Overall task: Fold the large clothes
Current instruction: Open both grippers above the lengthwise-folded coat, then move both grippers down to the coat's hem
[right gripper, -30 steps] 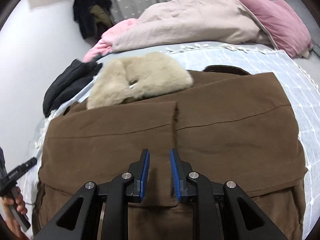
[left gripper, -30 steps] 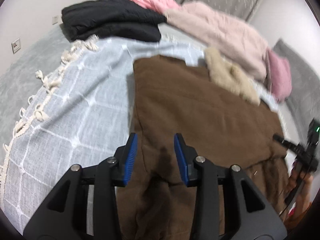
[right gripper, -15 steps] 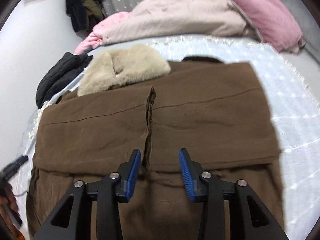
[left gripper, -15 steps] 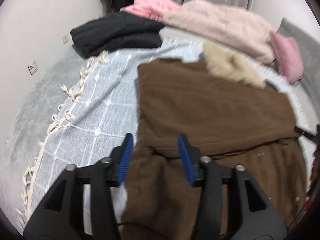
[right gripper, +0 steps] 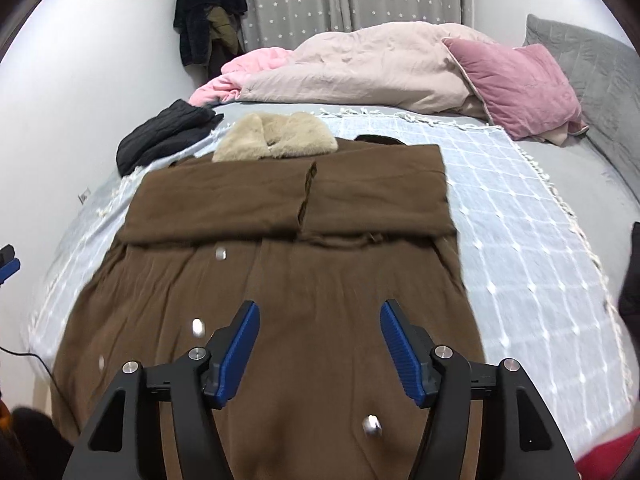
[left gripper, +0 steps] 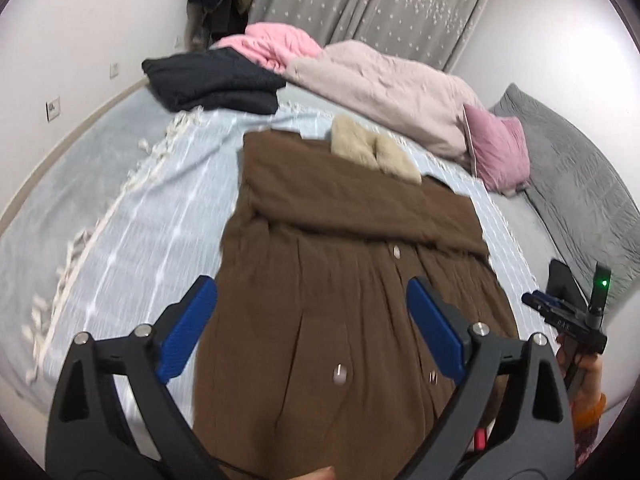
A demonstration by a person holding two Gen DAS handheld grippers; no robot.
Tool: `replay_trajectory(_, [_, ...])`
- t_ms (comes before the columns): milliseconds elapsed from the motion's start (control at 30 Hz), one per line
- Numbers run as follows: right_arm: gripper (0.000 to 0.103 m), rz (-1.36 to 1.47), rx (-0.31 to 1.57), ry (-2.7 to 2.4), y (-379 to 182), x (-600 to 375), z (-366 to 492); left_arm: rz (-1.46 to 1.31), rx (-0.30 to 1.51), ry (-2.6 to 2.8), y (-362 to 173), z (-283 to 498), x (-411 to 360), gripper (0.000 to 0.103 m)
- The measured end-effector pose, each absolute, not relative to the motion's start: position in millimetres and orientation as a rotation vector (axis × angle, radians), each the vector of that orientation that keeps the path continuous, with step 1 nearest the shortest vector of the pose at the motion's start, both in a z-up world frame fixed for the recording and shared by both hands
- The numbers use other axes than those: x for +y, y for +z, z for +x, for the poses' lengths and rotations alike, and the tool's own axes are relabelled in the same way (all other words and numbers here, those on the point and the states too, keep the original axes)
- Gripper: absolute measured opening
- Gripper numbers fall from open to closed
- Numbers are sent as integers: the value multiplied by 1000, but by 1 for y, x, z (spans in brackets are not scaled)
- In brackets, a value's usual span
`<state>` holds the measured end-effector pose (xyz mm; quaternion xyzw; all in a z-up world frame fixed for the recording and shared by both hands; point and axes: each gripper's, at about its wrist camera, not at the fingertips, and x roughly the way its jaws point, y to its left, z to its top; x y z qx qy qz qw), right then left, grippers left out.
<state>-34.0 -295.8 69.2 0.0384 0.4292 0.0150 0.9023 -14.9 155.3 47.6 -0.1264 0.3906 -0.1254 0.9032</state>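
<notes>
A large brown coat [left gripper: 352, 264] [right gripper: 280, 280] with a beige fur collar [left gripper: 374, 148] [right gripper: 276, 136] lies flat on the pale blue checked blanket [left gripper: 152, 208] [right gripper: 512, 232]. Both sleeves are folded across its chest. My left gripper [left gripper: 312, 312] hovers above the coat's lower half, jaws opening wide, nothing between them. My right gripper [right gripper: 318, 334] hangs over the coat's skirt, jaws also opening and empty. At the right edge of the left wrist view the right gripper [left gripper: 576, 316] shows in a hand.
A folded black garment [left gripper: 212, 80] [right gripper: 164, 136] lies at the blanket's far corner. A pink blanket [left gripper: 272, 46], a beige duvet [right gripper: 360, 68], a pink cushion [right gripper: 516, 80] and a grey pillow [left gripper: 576, 192] fill the head of the bed. Dark clothes [right gripper: 208, 16] hang on the wall.
Both grippers let go of the folded sleeves, opened wide, and pulled back and up from the chest toward the coat's hem. The sleeves stay folded across the chest.
</notes>
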Motion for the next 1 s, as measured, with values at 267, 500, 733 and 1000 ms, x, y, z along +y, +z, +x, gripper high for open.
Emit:
replay_trajectory(267, [66,121,978,27,55,-312,-81,-243,901,-242,23,-59,163,97])
replay_trajectory(500, [66,159,1036,-20,39,-330,-94,-211,999,-218,-11,-63,159,97])
replay_trajectory(733, [66,189,1090,-31,26,-352,-104,-243,1132,-270,-44,-55,162,97])
replay_trajectory(1000, [66,292,1122,-75,13,-397,-114,-258,1214,-283,-64,-49,168,97])
